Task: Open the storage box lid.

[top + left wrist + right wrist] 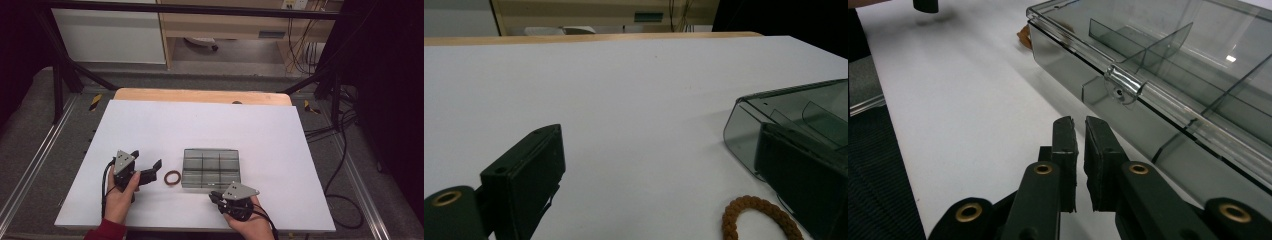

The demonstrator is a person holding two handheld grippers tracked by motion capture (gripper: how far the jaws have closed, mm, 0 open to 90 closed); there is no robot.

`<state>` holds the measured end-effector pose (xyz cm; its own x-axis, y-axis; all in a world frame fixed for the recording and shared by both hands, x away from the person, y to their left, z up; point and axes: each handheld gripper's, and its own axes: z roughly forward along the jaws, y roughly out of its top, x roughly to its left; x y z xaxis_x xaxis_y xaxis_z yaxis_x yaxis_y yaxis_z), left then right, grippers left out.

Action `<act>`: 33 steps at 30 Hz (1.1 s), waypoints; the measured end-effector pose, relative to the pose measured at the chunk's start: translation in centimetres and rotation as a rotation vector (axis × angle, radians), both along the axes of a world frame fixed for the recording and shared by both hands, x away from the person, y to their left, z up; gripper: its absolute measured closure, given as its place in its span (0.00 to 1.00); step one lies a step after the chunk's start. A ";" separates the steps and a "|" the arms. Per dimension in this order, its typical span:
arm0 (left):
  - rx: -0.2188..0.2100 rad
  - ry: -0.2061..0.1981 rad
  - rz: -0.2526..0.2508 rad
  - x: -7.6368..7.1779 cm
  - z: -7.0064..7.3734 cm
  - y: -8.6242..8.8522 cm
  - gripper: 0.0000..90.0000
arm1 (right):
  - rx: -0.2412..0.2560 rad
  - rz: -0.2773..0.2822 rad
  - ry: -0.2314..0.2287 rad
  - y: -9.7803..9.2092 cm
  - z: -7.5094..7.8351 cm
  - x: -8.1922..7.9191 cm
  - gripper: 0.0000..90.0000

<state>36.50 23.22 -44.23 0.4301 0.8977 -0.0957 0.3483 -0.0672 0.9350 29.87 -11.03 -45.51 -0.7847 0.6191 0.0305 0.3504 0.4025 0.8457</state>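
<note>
A smoky clear compartment box (210, 168) lies shut at the middle of the white board (200, 130). A brown braided ring (172, 177) rests just left of it. My left gripper (152, 169) stands open beside the ring, and in the left gripper view its jaws (659, 145) spread wide with the ring (759, 217) low between them and the box (794, 112) at the right. My right gripper (214, 195) sits at the box's near edge, shut on nothing (1079, 125). It points along the box's front wall, close to the latch (1123, 86).
The board lies on a wooden table (200, 95) inside a black frame. Cables (345, 150) trail on the floor at the right. Bare board stretches behind and to both sides of the box.
</note>
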 end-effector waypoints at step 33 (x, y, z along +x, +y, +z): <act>0.004 0.000 -0.005 0.0 0.0 -0.1 0.07 | 0.010 -0.066 0.113 -0.1 -0.5 1.3 1.00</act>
<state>36.48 23.12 -44.23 0.4346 0.8959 -0.0919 0.3480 -0.0729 0.9346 31.20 -11.14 -46.03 -0.7332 0.6688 0.1230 0.4694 0.3668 0.8032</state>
